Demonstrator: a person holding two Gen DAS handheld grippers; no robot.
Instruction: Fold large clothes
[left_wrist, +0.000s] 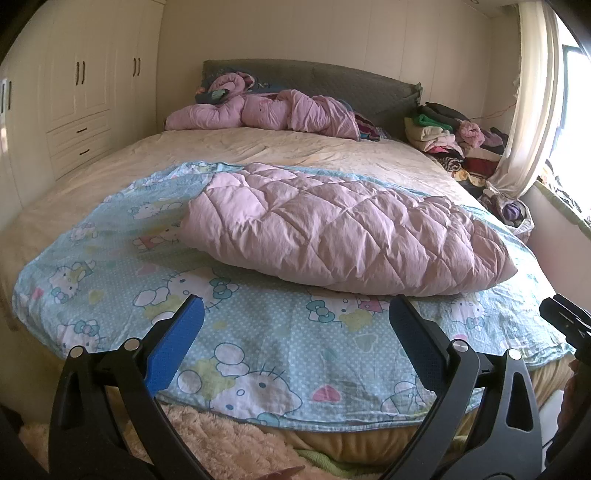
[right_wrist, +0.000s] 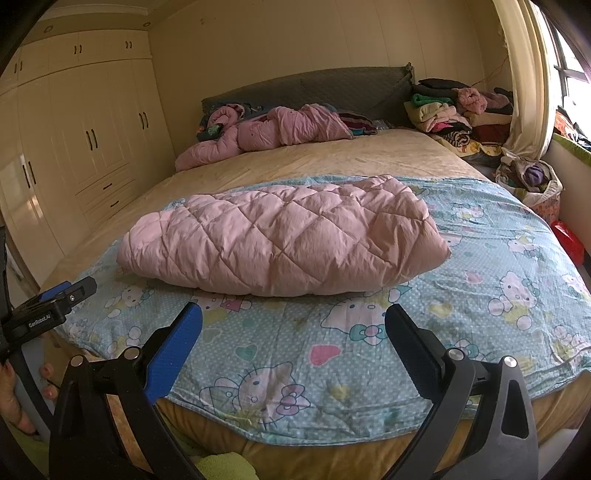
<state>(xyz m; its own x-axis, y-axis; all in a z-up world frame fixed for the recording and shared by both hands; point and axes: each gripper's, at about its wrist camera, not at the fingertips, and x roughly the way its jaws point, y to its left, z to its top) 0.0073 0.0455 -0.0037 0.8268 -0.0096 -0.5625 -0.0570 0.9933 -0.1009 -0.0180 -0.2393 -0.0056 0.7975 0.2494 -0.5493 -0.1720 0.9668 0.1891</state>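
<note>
Left gripper (left_wrist: 295, 314): blue textured pads, black frame, jaws spread wide, holding nothing, hovering level over the foot of the bed. Ahead of it lies the pink quilted garment (left_wrist: 343, 232), puffy, diamond-stitched, folded into a rounded oblong, resting on the cartoon-print blue sheet (left_wrist: 258, 343). Right gripper (right_wrist: 293, 314): same build, jaws likewise wide apart and empty, level, near the bed edge; garment just beyond its fingertips, apart.

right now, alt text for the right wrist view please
A folded pink quilted comforter lies on a light blue cartoon-cat print sheet spread over a bed. The open right gripper hovers above the sheet's near edge, holding nothing.
</note>
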